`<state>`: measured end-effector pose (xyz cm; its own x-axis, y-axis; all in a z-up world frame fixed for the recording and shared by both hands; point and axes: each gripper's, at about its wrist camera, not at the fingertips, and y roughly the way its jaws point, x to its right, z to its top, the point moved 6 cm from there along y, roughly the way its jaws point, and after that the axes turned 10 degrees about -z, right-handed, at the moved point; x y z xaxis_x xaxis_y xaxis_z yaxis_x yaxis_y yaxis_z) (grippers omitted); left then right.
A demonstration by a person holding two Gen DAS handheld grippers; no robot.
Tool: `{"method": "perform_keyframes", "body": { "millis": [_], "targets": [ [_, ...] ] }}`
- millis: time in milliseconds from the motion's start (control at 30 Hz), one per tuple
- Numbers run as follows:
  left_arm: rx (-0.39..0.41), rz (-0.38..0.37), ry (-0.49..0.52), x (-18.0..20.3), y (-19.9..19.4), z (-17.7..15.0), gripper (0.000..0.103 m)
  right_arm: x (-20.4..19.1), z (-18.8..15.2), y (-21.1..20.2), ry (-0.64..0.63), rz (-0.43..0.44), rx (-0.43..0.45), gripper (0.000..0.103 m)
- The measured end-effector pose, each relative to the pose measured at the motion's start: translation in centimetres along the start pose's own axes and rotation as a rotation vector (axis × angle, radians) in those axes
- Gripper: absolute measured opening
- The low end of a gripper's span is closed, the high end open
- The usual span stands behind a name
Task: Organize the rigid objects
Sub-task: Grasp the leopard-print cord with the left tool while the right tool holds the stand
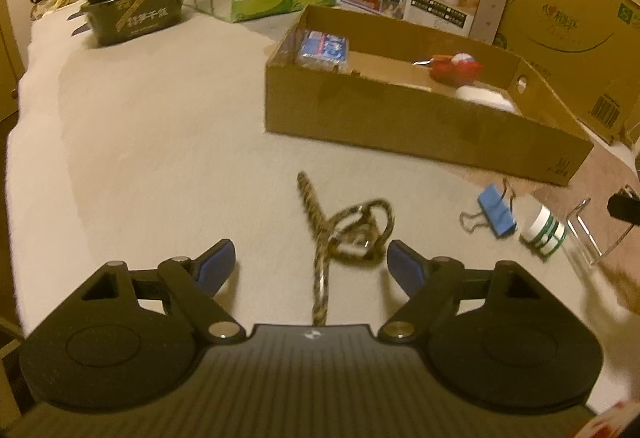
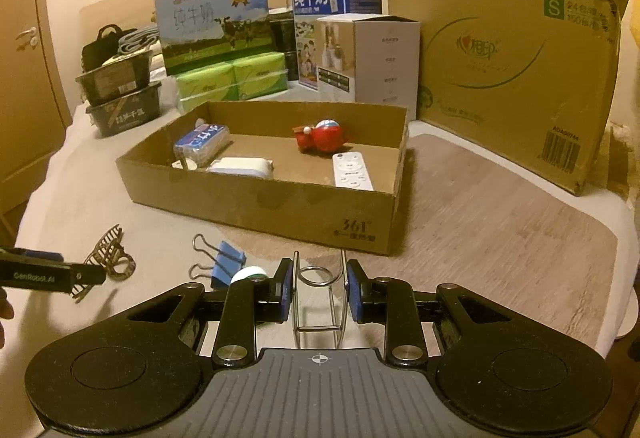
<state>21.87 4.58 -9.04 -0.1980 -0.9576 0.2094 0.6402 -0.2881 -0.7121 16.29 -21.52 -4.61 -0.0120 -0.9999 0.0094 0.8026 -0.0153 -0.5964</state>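
Ahead, the right gripper point(image 2: 316, 292) brackets a wire rack point(image 2: 319, 302) lying lengthwise, jaws not quite touching it; the box point(image 2: 280, 205) sits at twelve o'clock. The left gripper point(image 1: 311, 265) gapes over a hair claw point(image 1: 352, 234).

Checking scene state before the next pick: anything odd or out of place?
Nothing spilled or broken. Still loose outside the cardboard box: hair claw between the open left gripper fingers, blue binder clip, tape roll. The right gripper brackets a wire rack; contact is unclear.
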Motion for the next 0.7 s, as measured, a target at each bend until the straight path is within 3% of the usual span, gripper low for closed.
{"method": "perform_keyframes", "body": {
  "millis": [267, 333, 700],
  "targets": [
    [-0.022, -0.028, 0.014, 0.7, 2.4, 0.8, 0.052, 0.2, -0.1, 0.5, 0.000, -0.006, -0.015, 0.028],
    [-0.020, -0.028, 0.025, 0.8, 2.6, 0.9, 0.041, 0.3, 0.0, 0.7, -0.001, -0.007, -0.017, 0.028],
    [-0.033, -0.032, 0.038, 2.0, 0.5, 0.1, 0.037, 0.4, 0.6, 0.1, 0.007, -0.002, -0.004, 0.028]
  ]
}}
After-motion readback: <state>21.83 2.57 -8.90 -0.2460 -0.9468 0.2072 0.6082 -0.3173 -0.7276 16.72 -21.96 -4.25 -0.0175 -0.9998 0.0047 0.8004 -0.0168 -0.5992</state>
